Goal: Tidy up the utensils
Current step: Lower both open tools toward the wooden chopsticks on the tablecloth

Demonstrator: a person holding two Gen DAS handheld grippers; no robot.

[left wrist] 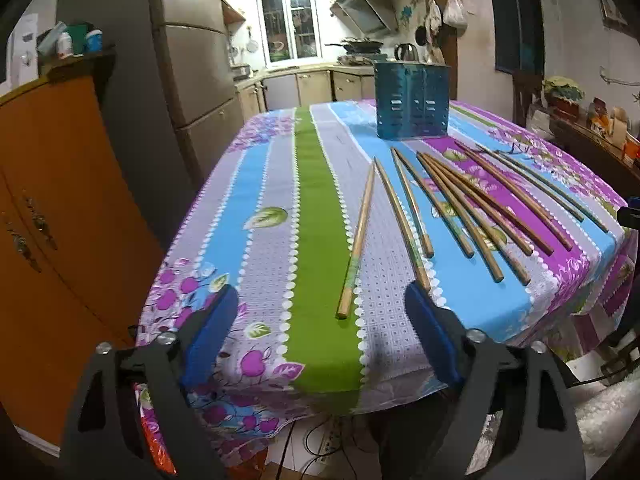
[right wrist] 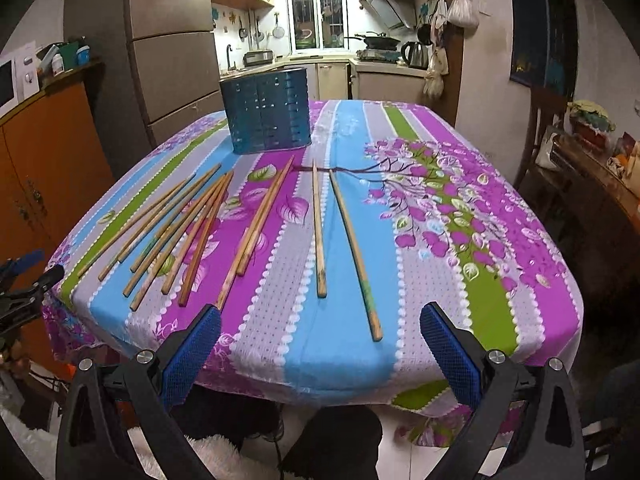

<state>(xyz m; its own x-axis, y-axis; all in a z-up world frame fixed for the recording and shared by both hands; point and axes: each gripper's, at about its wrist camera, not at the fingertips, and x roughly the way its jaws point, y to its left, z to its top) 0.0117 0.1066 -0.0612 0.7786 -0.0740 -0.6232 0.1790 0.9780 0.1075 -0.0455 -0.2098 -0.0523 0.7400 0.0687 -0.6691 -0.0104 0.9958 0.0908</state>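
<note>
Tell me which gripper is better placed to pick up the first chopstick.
Probably the left gripper: it is open, with a lone chopstick ending just ahead between its fingers. The right gripper, also open, has its nearest chopstick off-centre.

Both wrist views near table (left wrist: pixel 260 240) edge, facing kitchen, seemingly side-by-side

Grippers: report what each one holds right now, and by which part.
Nothing is held. The left gripper and right gripper are both open, short of the chopsticks lying on the tablecloth.
</note>
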